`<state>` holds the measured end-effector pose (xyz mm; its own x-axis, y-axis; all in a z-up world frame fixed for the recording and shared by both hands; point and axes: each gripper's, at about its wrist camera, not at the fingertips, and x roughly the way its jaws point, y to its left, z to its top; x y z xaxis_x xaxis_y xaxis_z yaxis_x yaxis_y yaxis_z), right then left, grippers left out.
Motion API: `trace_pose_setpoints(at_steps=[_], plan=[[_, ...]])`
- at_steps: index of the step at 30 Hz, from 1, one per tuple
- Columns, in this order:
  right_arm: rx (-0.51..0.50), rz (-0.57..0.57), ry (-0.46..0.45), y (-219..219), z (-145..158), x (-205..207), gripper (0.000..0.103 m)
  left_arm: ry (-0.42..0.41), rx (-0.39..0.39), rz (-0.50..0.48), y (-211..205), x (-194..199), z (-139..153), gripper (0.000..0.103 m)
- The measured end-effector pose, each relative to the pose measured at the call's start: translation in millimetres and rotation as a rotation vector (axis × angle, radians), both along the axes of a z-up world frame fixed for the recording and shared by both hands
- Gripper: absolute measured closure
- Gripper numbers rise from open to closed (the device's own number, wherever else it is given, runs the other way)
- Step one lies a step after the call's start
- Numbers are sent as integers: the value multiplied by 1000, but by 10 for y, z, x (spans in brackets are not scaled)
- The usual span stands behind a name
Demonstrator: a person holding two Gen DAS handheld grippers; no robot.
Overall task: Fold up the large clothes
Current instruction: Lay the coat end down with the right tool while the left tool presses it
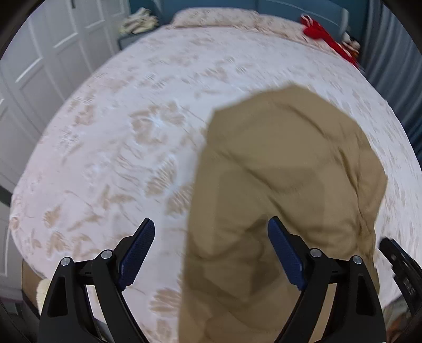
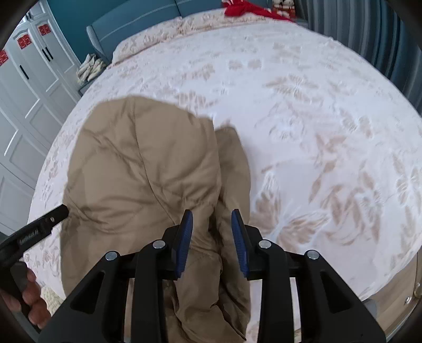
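Note:
A tan padded coat [image 1: 277,184] lies in a long folded bundle on the bed's white floral cover [image 1: 118,145]. My left gripper [image 1: 211,237] is wide open above the coat's left edge near the bed's front, holding nothing. In the right wrist view the coat [image 2: 147,163] fills the left centre. My right gripper [image 2: 212,224] hangs partly open over a narrow tan fold [image 2: 232,163] on the coat's right side, with no cloth pinched between the pads. The left gripper's black tip [image 2: 52,217] shows at the coat's left edge.
A red garment [image 1: 324,37] lies at the bed's far right by the pillows [image 1: 216,15]. White wardrobe doors [image 1: 34,66] stand to the left, a blue headboard [image 2: 137,23] behind, curtains [image 2: 369,34] to the right. The floral cover [image 2: 316,118] stretches wide to the coat's right.

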<state>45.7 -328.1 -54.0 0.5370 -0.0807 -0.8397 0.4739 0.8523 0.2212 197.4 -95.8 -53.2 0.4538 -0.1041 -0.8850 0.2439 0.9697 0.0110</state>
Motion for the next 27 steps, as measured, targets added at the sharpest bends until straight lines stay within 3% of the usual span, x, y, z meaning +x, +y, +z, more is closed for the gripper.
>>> trace_pose_setpoints(at_steps=[5,11,27], plan=[[-61,67,-30,121,212,378,79,2,-5,19,-97,225,35,19],[-87,82,53,142,-135,929,79,-13,33,6,-340,341,-117,19],[-45,51,49,66,-697,1064,81,1,2,27,-426,508,-587,9]])
